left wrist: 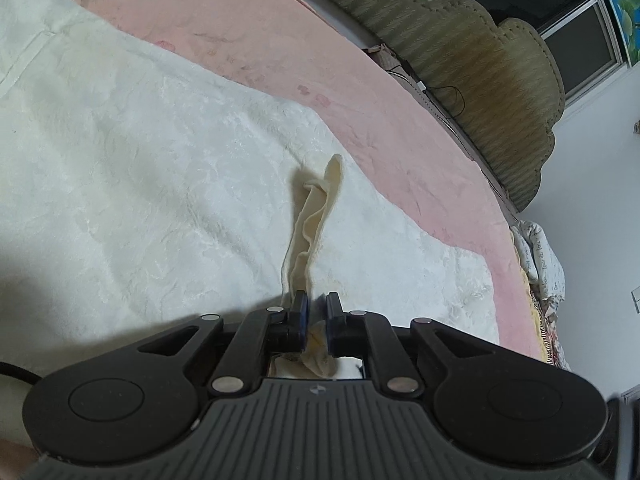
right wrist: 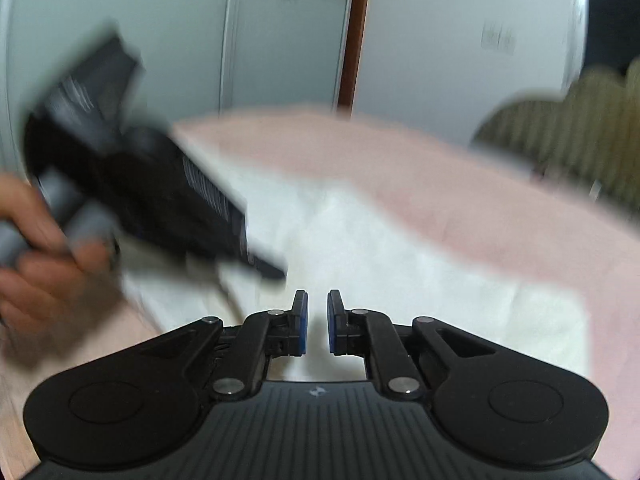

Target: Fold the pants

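Note:
The cream-white pants (left wrist: 120,152) lie spread on the pink bed (left wrist: 248,32). My left gripper (left wrist: 317,304) is shut on a cream edge of the pants (left wrist: 312,220), which rises from the spread cloth up into the jaws. In the blurred right wrist view, my right gripper (right wrist: 317,304) shows a narrow gap between its blue pads and nothing in it, above the white pants (right wrist: 380,272). The left gripper (right wrist: 160,188) and the hand holding it (right wrist: 36,264) appear at the left there.
An olive padded headboard (left wrist: 472,80) stands at the bed's far right, with a dark cable (left wrist: 448,96) on the ledge beside it. A window (left wrist: 560,12) is behind. Patterned bedding (left wrist: 544,268) lies off the right edge. White wardrobe doors (right wrist: 280,40) stand behind the bed.

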Demonstrator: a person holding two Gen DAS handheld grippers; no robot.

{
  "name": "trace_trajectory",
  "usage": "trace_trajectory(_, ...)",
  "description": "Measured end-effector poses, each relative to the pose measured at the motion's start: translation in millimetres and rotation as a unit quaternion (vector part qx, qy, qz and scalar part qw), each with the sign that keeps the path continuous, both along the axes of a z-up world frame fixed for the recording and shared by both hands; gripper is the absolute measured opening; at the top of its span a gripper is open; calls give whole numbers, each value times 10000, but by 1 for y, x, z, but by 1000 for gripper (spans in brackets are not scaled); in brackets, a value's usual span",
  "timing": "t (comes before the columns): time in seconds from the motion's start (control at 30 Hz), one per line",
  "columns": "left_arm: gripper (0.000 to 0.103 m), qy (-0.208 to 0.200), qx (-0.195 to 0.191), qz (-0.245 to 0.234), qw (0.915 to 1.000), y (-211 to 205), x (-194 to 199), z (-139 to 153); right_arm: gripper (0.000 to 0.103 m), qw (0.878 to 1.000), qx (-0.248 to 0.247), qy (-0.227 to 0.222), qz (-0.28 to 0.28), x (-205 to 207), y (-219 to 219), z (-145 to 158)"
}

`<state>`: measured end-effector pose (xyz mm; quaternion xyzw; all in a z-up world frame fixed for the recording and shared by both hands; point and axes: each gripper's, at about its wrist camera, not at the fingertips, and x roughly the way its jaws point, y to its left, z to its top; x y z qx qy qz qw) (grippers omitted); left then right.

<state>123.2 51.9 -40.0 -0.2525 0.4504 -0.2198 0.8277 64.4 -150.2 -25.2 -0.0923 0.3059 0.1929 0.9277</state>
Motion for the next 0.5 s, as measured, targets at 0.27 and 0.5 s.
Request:
trace_trajectory(0.27,41,-625,105,-82,9980,-6,12,44,9,9998,175,5,45,-2,-10,5)
trace_trajectory(0.5,56,-772,1003,-480,9908,-64,54,33,10,9958,406,-347,-740,11,-33,13)
